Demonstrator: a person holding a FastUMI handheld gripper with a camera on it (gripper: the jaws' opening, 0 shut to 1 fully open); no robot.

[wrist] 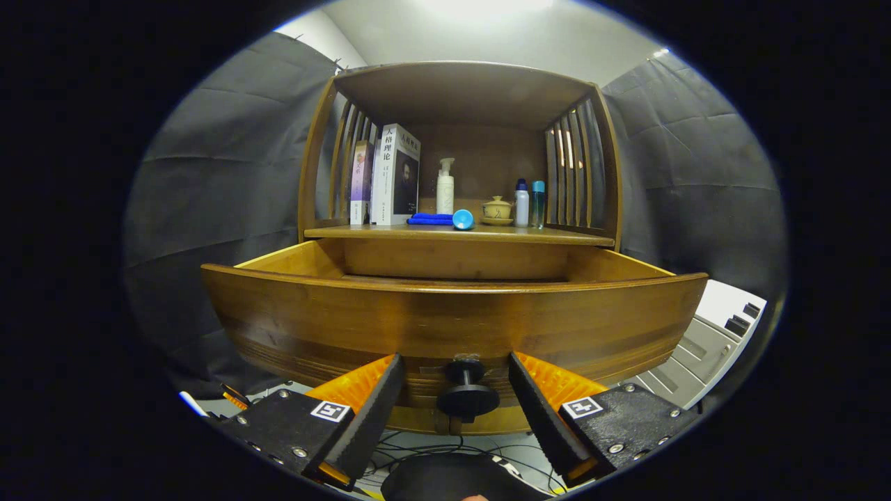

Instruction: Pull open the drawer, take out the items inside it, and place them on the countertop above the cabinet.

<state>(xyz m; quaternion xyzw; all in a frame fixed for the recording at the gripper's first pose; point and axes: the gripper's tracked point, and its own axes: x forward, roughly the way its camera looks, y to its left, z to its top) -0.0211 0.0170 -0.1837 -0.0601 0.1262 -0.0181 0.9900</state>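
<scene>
Currently we have the gripper (456,383) with its fingers spread, one on each side of the drawer knob (466,398), neither finger touching it; the knob sits in the gap between them

The drawer (452,323) is pulled out toward us, front panel just ahead of the fingertips, its side walls running back into the cabinet (459,174). We see the inner back wall and the upper part of the sides, but the front panel hides the floor of the drawer, so we cannot tell what lies inside

Above the drawer is the countertop (459,234), under the cabinet's roof, with slatted sides. On it, left to right: two books (386,174) standing upright against the left slats, a folded blue cloth (429,219) lying flat, a white pump bottle (445,186) standing behind the cloth, a small blue cup (463,219) tipped on its side just beside the cloth, a lidded ceramic cup (497,209) on a saucer, then a white bottle (521,203) and a clear bottle with blue cap (538,204) standing close together near the right slats

Below the gripper we see cables (445,445) on a light floor, and a grey device (703,351) off beyond the drawer's right corner
</scene>
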